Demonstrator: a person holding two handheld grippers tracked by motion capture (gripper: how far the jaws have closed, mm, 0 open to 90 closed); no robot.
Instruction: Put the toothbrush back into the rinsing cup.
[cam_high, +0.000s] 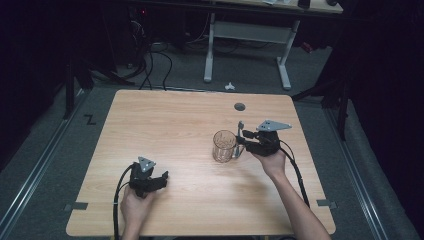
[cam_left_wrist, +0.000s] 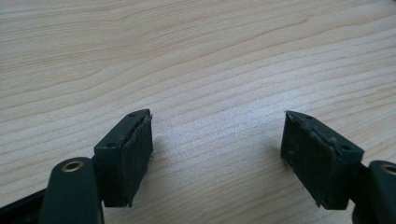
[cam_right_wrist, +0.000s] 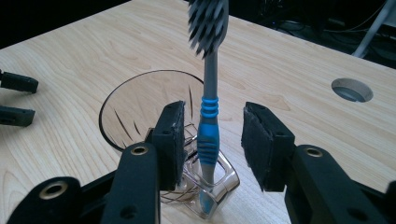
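jaws of the right gripper (cam_right_wrist: 212, 140) are standing spread either side of a toothbrush (cam_right_wrist: 208, 116), upright in the handle loop of the glass mug (cam_high: 224, 145) right of the counter's (cam_high: 165, 125) centre; squeezing squarely on the blue grip should be keeping it vertical. left gripper (cam_left_wrist: 217, 154) is resting spread, empty, near the counter's near left corner.

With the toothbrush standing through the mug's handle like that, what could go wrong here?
1. The toothbrush stands upright through the glass mug's handle between the right gripper's open jaws; unheld, it could topple.
2. One pad sits against the handle, so closing or pulling away might drag or tip the mug.
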